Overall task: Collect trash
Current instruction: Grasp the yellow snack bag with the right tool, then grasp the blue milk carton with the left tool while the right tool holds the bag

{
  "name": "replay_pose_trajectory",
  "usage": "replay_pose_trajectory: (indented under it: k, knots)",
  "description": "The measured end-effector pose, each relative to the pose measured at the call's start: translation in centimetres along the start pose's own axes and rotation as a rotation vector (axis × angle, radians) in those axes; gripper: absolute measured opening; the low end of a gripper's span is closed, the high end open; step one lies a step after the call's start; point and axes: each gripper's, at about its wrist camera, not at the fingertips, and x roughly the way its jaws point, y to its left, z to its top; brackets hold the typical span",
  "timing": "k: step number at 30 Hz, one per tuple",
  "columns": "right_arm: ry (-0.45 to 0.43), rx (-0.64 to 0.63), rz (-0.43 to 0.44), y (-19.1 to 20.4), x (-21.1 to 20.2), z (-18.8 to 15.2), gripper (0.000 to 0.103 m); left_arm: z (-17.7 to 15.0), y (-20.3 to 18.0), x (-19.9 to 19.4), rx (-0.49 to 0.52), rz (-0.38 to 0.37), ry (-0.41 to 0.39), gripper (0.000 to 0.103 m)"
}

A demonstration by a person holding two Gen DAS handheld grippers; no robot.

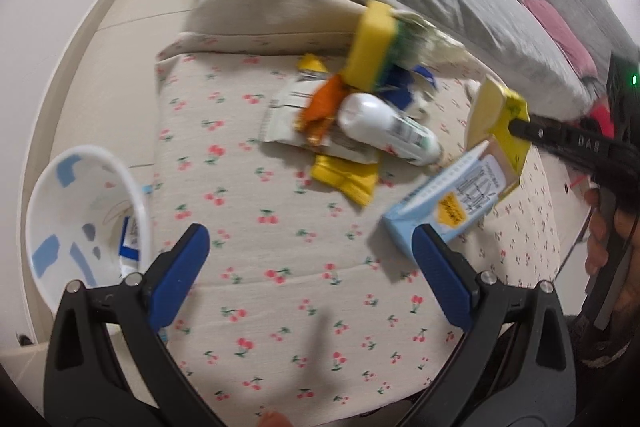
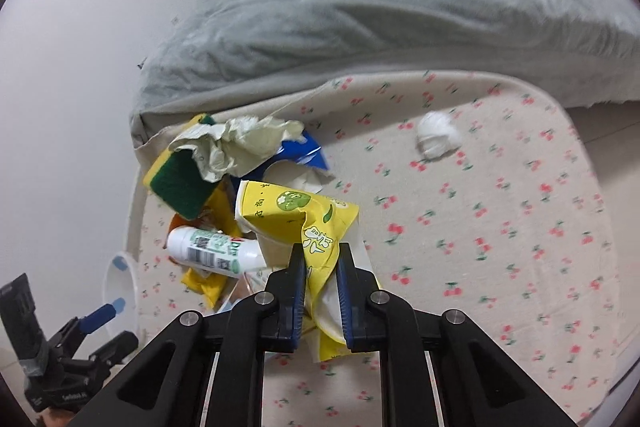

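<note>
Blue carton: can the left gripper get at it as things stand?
Probably yes. The left gripper is open, the blue carton lies just beyond its right finger, and only bare bedsheet lies between them.

Sheet (image 2: 480,187): beige, small red cherries with green stems. Blanket (image 2: 380,7) far side: grey; pink bedding (image 1: 560,35) beyond. Sponge (image 1: 370,43): yellow, dark green scrub face. Carton (image 2: 296,211) in the right gripper (image 2: 322,259): yellow, green print. Bottle (image 2: 212,251): white, green label. Box (image 1: 444,203): light blue, yellow spot. Wrapper (image 1: 320,107): orange. Bin (image 1: 80,219), near left: white with blue patches. Tissue (image 2: 438,135): white. Gripper pads (image 1: 180,275): blue on black.
</note>
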Motion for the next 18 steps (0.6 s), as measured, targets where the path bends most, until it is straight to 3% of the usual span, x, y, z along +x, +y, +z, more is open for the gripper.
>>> replay_pose_trajectory:
  k: [7, 13, 18]
  knots:
    - [-0.076, 0.012, -0.091, -2.4, -3.2, -0.3, 0.015, -0.1, -4.0, 1.5, 0.138, -0.030, 0.016, 0.101]
    - [-0.095, 0.050, -0.111, -5.9, -5.4, -1.5, 0.015, -0.4, -7.4, 3.6, 0.273, -0.036, 0.048, 0.101]
    - [-0.094, 0.103, -0.120, -9.4, -6.8, -2.6, 0.015, -0.9, -8.9, 5.1, 0.275, -0.080, 0.105, 0.101]
